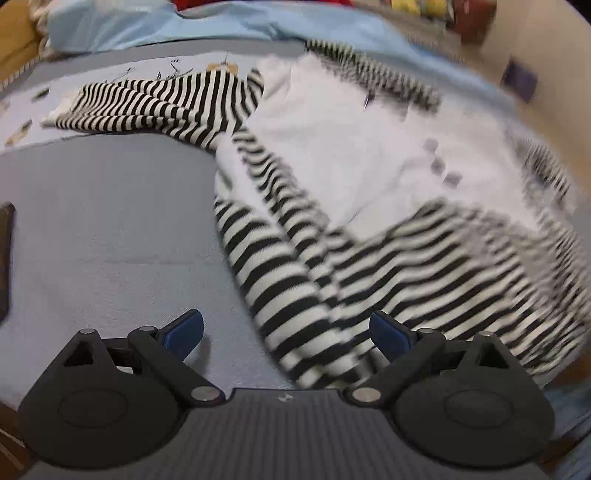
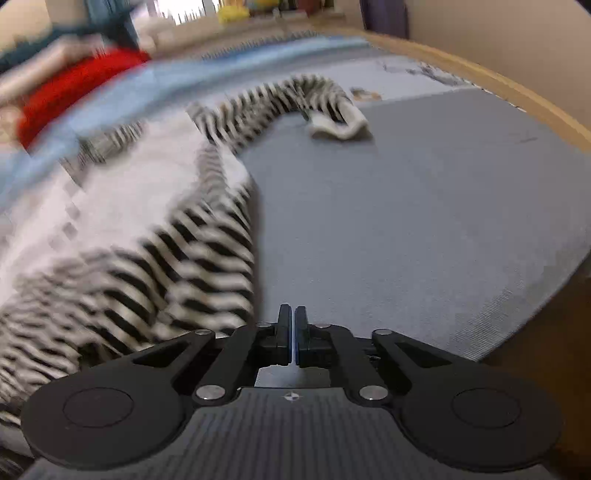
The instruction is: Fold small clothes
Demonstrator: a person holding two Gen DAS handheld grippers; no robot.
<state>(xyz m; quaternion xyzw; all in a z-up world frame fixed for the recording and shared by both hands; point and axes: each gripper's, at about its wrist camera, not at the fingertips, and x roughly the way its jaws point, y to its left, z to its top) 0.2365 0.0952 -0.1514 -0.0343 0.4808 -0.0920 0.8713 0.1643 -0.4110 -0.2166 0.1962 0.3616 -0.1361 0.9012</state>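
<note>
Both grippers angled down over garment [image 1: 369, 229]

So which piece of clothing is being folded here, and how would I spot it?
Look at the grey-blue bed cover that fills most of both views. Spread across it lies the striped garment, with long black-and-white striped sleeves and a plain white middle panel. Nothing else nearby has stripes: the blanket behind it is plain light blue.

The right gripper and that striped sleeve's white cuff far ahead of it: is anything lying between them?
No. In the right wrist view, only bare grey sheet stretches from the shut right gripper to the white cuff.
</note>
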